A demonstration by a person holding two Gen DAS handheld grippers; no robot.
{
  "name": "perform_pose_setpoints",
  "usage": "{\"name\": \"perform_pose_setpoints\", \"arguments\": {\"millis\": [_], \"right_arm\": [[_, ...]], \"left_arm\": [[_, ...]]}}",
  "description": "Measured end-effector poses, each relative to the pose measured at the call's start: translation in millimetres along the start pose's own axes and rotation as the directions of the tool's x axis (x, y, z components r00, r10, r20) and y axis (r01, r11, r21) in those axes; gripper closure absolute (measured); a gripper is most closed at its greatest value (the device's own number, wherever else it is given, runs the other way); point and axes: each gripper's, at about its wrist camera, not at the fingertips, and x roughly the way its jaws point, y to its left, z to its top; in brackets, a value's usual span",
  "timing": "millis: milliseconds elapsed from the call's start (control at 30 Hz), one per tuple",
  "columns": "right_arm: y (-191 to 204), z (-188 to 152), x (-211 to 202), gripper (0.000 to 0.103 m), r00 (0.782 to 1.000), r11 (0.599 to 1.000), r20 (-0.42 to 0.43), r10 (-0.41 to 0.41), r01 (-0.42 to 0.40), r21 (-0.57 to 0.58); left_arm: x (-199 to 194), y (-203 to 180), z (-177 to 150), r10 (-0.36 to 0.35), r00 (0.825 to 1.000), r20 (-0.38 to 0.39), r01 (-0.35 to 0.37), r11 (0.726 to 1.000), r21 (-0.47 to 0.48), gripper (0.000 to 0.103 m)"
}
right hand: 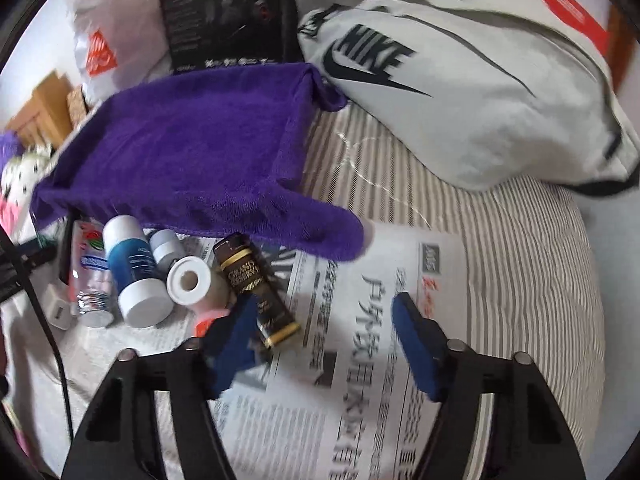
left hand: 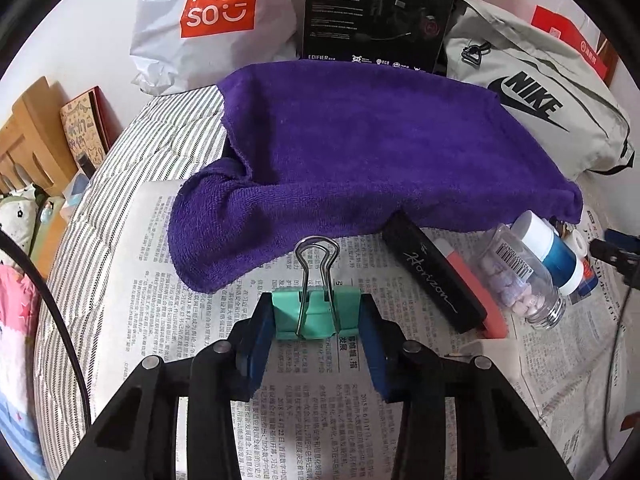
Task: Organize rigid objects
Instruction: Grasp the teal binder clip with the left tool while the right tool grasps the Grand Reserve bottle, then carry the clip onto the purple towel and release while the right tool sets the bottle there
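Observation:
My left gripper point(left hand: 316, 312) is shut on a mint green binder clip point(left hand: 310, 314), its wire handles pointing away from me above the newspaper point(left hand: 304, 392). To its right lie a black "Horizon" case point(left hand: 434, 276), a coral-pink flat item point(left hand: 478, 292), a clear pill bottle point(left hand: 520, 276) and a blue-and-white bottle point(left hand: 554, 254). My right gripper point(right hand: 324, 312) is open over the newspaper point(right hand: 360, 360), with nothing between its fingers. Just left of it lie a dark "Grand Reserve" tube point(right hand: 256, 284), a white roll point(right hand: 190, 282), the blue-and-white bottle point(right hand: 134, 268) and a small grey-capped bottle point(right hand: 166, 246).
A purple towel point(left hand: 360, 148) is draped over something behind the objects. Beyond it stand a Miniso bag point(left hand: 208, 20), a black Edifier box point(left hand: 376, 12) and a grey Nike bag point(right hand: 460, 80). A striped bed cover point(right hand: 520, 248) lies under the newspaper. A white charger point(right hand: 56, 304) sits far left.

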Motion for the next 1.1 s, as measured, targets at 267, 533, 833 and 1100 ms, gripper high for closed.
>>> {"name": "perform_pose_setpoints", "arguments": {"millis": [267,533,833,1100], "right_arm": [[28,3,22,0.048,0.999,0.974,-0.022,0.029,-0.033,-0.225],[24,7,25,0.077,0.993,0.982,-0.029,0.114,-0.117,-0.146],[25,-1,23,0.078,0.992,0.986,-0.027,0.124,-0.126,-0.105],[27,-6,20,0.079,0.992,0.987,-0.053,0.116,-0.121,-0.107]], "left_arm": [[0,1,-1,0.000,1.000,-0.006,0.000,1.000,0.006,0.064],[2,0,0,-0.003,1.000,-0.007,0.003,1.000,0.005,0.064],[3,-3,-3,0.015,1.000,0.000,-0.015,1.000,0.020,0.064],[-1,3,-7,-0.003,1.000,-0.011,0.003,1.000,0.002,0.064]]}}
